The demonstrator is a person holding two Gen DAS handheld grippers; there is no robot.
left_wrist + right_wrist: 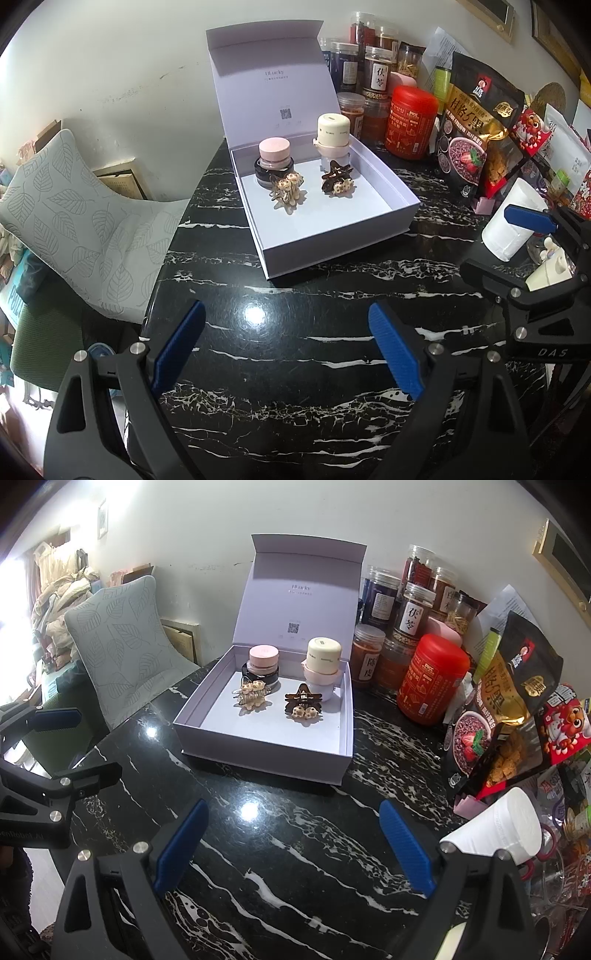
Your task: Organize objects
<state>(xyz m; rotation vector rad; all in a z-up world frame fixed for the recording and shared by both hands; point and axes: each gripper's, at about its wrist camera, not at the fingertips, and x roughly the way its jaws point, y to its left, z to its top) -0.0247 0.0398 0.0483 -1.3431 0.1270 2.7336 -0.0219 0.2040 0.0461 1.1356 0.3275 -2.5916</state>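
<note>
Small print inside box lid (300, 587) unreadable; snack bags (532, 133) cut off right.

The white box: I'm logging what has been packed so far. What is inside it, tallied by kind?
Inside the white box:
Hair clips: 2, the pale clip and the dark brown clip
Containers: 2, the pink-lidded jar and the cream-capped container
Total: 4

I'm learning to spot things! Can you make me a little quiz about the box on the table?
1. True or false: the box is shut.
2. How many hair clips lie in it?
3. The jar with the pink lid stands: A) in the box, B) beside the red canister.

Key: 1 false, the lid stands open. 2 two, a light clip and a dark clip. 3 A.
</note>
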